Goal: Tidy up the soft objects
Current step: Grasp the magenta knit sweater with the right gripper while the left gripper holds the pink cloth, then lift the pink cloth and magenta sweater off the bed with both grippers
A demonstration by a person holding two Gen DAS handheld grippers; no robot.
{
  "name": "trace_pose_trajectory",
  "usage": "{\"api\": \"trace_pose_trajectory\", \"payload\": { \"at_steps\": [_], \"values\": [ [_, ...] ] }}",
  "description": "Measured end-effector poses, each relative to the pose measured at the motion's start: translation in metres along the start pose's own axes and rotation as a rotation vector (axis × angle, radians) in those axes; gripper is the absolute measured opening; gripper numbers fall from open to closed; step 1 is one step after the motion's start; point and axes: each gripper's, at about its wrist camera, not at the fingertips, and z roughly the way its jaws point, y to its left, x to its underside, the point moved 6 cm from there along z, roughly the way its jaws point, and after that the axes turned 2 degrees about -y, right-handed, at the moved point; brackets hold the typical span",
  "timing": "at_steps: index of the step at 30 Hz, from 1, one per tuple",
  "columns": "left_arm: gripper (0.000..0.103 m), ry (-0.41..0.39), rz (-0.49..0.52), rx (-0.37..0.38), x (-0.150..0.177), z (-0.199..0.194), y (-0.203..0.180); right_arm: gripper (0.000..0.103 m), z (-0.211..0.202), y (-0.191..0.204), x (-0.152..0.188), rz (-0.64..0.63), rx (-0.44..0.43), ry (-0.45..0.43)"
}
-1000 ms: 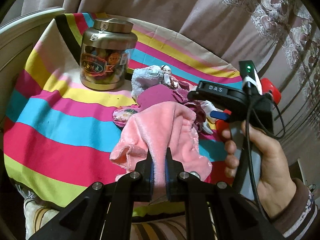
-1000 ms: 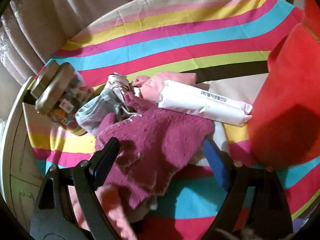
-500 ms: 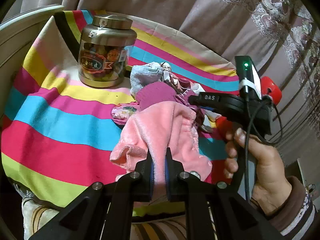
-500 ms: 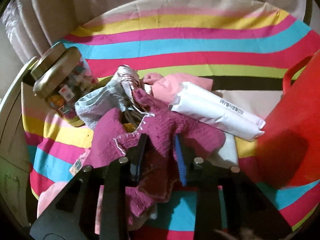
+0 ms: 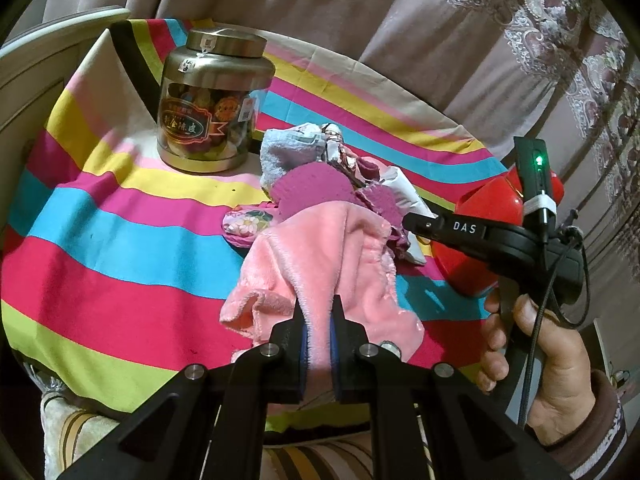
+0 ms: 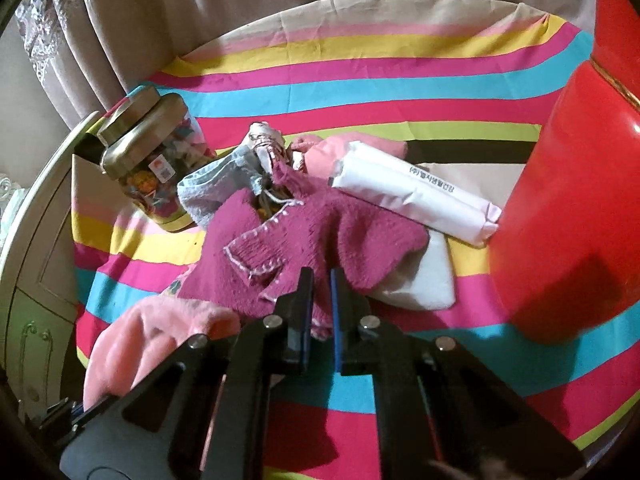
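Drawn mauve curtains hang behind a table under a striped cloth (image 5: 120,248) of pink, yellow, blue and red bands.

From the left wrist camera, the left gripper (image 5: 318,320) has its jaws pinched tight on a fold of the pink fleece cloth (image 5: 320,256), which lies at the near end of a heap of soft things in the middle of the table. A magenta knit piece (image 5: 316,188) sits just behind the fleece, a grey-blue sock (image 5: 284,152) beyond that, and a metal-lidded jar (image 5: 212,108) stands upright to the left of the heap. At right a hand (image 5: 544,356) grips the handle of the other tool, in front of a red tub (image 5: 488,216).

From the right wrist camera, the right gripper (image 6: 320,280) has its jaws closed on the near edge of the magenta knit piece (image 6: 304,232). A white wrapped roll (image 6: 416,196) lies just beyond the knit, touching the red tub (image 6: 568,200) at right. The pink fleece cloth (image 6: 156,332) shows at lower left.
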Motion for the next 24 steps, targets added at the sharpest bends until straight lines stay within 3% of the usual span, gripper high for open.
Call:
{"api": "trace_pose_trajectory", "payload": {
  "at_steps": [2, 4, 6, 9, 10, 11, 12, 14, 19, 24],
  "values": [
    [0.009, 0.001, 0.004, -0.003, 0.000, 0.001, 0.000, 0.020, 0.005, 0.000, -0.001, 0.013, 0.000, 0.020],
    [0.009, 0.004, 0.010, -0.009, 0.001, 0.002, -0.001, 0.052, 0.008, 0.000, -0.004, 0.035, -0.016, 0.014],
    [0.009, 0.009, 0.010, -0.014, 0.001, 0.004, 0.000, 0.067, 0.013, 0.003, -0.010, 0.041, -0.015, 0.001],
    [0.009, 0.016, 0.010, -0.019, 0.002, 0.006, 0.002, 0.067, 0.025, 0.009, -0.016, 0.027, -0.023, 0.015],
    [0.009, 0.017, 0.011, -0.020, 0.002, 0.007, 0.002, 0.063, 0.029, 0.011, -0.018, 0.015, -0.023, 0.016],
    [0.009, 0.018, 0.011, -0.021, 0.002, 0.007, 0.002, 0.054, 0.035, 0.012, -0.018, -0.009, -0.001, 0.021],
    [0.009, 0.018, 0.011, -0.022, 0.002, 0.006, 0.002, 0.029, 0.040, 0.012, -0.017, -0.019, 0.010, 0.041],
    [0.009, 0.017, 0.008, -0.022, 0.002, 0.006, 0.003, 0.020, 0.047, 0.010, -0.010, -0.004, -0.021, 0.069],
    [0.009, 0.005, 0.003, -0.018, 0.002, 0.002, 0.001, 0.013, 0.021, 0.013, -0.004, -0.057, -0.009, 0.022],
    [0.009, -0.008, -0.003, -0.016, 0.001, -0.001, 0.002, 0.012, -0.016, 0.003, 0.008, -0.039, -0.005, -0.016]
  ]
}}
